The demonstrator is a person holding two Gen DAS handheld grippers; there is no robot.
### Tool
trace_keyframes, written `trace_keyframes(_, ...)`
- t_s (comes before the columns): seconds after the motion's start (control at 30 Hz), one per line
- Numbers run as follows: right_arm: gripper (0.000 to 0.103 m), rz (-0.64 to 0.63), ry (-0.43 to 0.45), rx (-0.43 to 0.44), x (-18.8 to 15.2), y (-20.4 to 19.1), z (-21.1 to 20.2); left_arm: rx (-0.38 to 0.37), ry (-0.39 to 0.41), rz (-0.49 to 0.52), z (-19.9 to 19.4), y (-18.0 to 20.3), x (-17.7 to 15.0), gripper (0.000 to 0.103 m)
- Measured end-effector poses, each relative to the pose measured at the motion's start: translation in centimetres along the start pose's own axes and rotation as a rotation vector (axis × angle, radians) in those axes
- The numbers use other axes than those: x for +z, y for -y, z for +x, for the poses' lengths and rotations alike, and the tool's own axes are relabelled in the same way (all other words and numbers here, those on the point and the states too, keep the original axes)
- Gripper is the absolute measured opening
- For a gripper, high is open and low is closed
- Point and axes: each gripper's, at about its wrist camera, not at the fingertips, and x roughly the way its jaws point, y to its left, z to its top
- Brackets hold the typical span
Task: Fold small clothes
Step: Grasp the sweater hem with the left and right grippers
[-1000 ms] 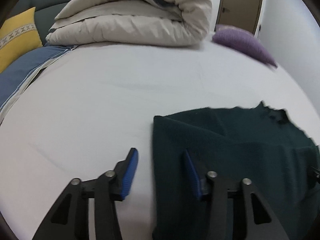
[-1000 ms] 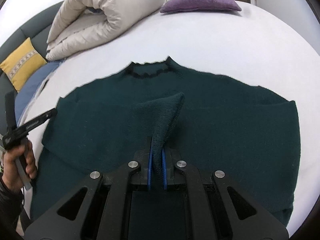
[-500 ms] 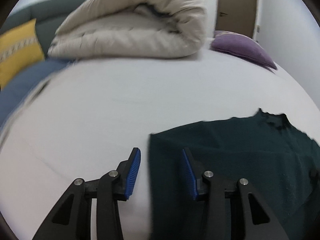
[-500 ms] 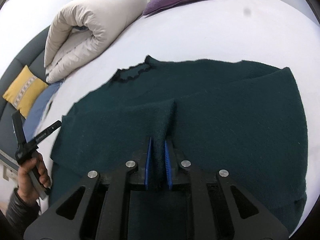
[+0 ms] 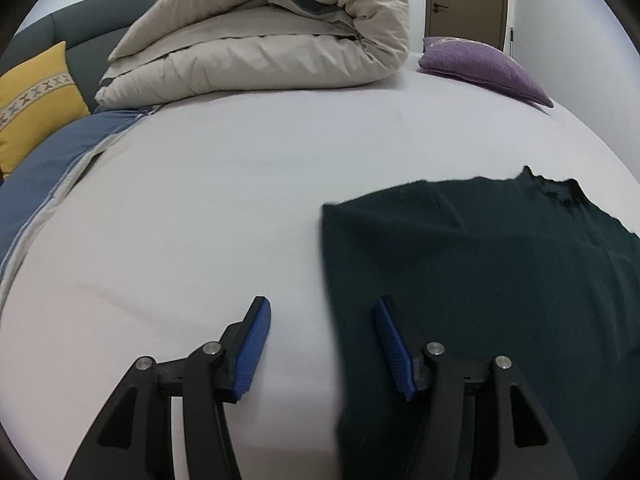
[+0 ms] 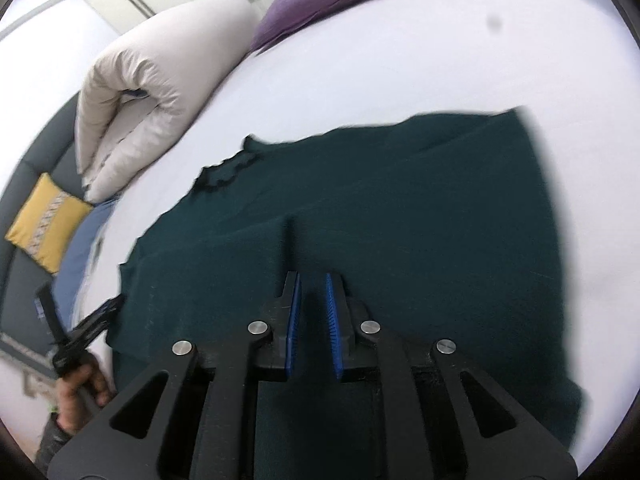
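Note:
A dark green knit sweater (image 6: 400, 216) lies flat on the white bed, its neckline (image 6: 224, 168) toward the rolled duvet. A sleeve lies folded across its middle. My right gripper (image 6: 312, 312) hovers low over the sweater's middle, jaws slightly apart with nothing between the blue pads. In the left wrist view the sweater (image 5: 500, 264) fills the right side. My left gripper (image 5: 322, 344) is open over the sweater's left edge, one pad over the sheet, one over the fabric. The left gripper also shows in the right wrist view (image 6: 80, 332), held in a hand.
A rolled beige duvet (image 5: 260, 40) lies at the bed's far side. A purple cushion (image 5: 484, 66) sits beside it. A yellow cushion (image 5: 28, 100) and a blue cover (image 5: 48, 168) are at the left, against a dark headboard. A door (image 5: 468, 0) stands behind.
My right gripper has let go of the folded sleeve and its jaws have parted; the sleeve now lies flat. My left gripper has shifted slightly left along the sweater's edge and stays open.

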Motion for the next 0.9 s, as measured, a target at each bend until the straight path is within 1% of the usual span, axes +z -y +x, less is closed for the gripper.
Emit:
trace_keyframes(0.03,0.021,0.003,0.010,-0.003,-0.4,0.4,-0.9,0.002,0.003,0.003,-1.0,-0.5,-0.7,0.059)
trace_keyframes(0.07,0.030,0.007,0.025,-0.008,-1.1,0.9,-2.6,0.001,0.005,0.001,-1.9,-1.0,-1.4,0.059)
trace_keyframes(0.1,0.035,0.012,0.044,-0.012,-2.0,1.4,-4.3,-0.001,0.004,-0.002,-3.0,-1.6,-2.2,0.059)
trace_keyframes(0.17,0.056,0.016,0.080,-0.009,-3.9,2.2,-7.3,-0.020,-0.014,-0.008,-5.2,-2.9,-4.5,0.059)
trace_keyframes(0.23,0.065,0.018,0.095,0.002,-6.1,2.9,-9.9,-0.049,-0.053,-0.022,-6.8,-3.9,-6.7,0.059)
trace_keyframes(0.33,0.066,0.030,0.077,0.024,-10.2,3.9,-13.4,-0.108,-0.101,-0.058,-9.4,-5.3,-10.3,0.059)
trace_keyframes(0.43,0.066,0.018,0.049,0.015,-13.9,4.5,-16.0,-0.154,-0.137,-0.071,-12.0,-5.9,-13.5,0.059)
trace_keyframes(0.5,0.066,0.020,0.045,0.003,-16.0,5.2,-17.6,-0.204,-0.171,-0.081,-13.2,-6.2,-15.1,0.059)
trace_keyframes(0.57,0.066,0.042,0.036,0.015,-17.8,6.2,-19.1,-0.242,-0.205,-0.078,-14.6,-6.1,-17.1,0.059)
trace_keyframes(0.67,0.066,0.075,0.026,0.021,-20.1,7.8,-21.1,-0.261,-0.228,-0.056,-16.3,-5.9,-19.1,0.059)
trace_keyframes(0.73,0.066,0.088,0.005,0.026,-21.5,8.9,-22.1,-0.303,-0.255,-0.082,-17.0,-6.2,-20.1,0.059)
trace_keyframes(0.8,0.066,0.104,-0.024,0.042,-22.6,9.8,-22.6,-0.345,-0.288,-0.084,-17.5,-6.3,-21.2,0.059)
trace_keyframes(0.9,0.066,0.138,-0.057,0.072,-24.2,11.3,-23.4,-0.379,-0.322,-0.082,-18.0,-6.3,-22.1,0.058)
